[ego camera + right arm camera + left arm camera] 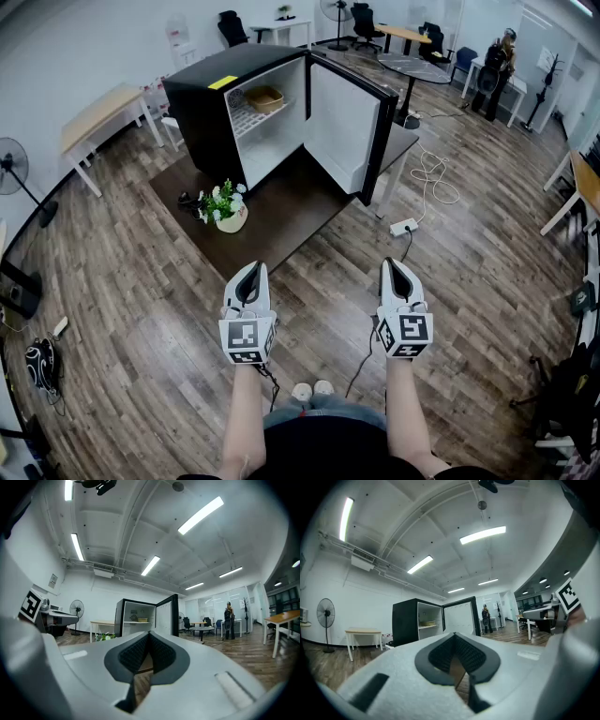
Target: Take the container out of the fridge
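Left gripper (250,269) jaws together, empty, near side of the room and well apart from the fridge (202,112).

Risks, left to right:
- Flower pot (225,208) sits on the dark table (291,211) just left of the approach; a wide left swing likely knocks it over.
- Container (265,97) sits on the upper wire shelf, far back. Headroom under the fridge roof looks tight, so lifting too high probably jams it.
- Open door (342,127) edge crowds the right side.
- Right gripper (393,265) also closed, empty; both need opening before any grasp.
- Power strip (405,226) and its cable lie on the floor to the right: trip hazard.

Container stands upright, mouth up. Long axis seems to run left-right along the shelf.
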The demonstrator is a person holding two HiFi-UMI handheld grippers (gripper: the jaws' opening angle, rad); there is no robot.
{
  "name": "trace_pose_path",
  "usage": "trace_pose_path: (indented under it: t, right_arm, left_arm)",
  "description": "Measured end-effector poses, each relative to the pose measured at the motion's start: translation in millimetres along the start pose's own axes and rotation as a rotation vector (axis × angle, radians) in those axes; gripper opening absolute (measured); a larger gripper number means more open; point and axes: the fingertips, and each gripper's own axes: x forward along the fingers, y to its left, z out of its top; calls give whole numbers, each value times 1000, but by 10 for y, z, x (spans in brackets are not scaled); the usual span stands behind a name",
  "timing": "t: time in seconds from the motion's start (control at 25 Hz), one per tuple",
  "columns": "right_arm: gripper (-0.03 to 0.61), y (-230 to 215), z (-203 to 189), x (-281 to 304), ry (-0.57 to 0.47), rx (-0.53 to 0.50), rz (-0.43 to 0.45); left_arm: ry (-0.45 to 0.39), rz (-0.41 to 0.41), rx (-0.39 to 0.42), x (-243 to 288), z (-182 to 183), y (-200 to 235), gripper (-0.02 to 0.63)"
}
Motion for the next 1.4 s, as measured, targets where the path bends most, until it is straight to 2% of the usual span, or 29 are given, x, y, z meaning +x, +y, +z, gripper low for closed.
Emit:
trace_pose_path:
  t: [0.72, 1.4]
  right_arm:
    - [11, 32, -25, 10, 6, -2, -29]
    - [11, 420, -86, 168, 5, -5, -55]
  left_arm:
    - [7, -17, -13, 25, -70, 56, 6]
    - [-20, -85, -22, 118, -101, 328, 6]
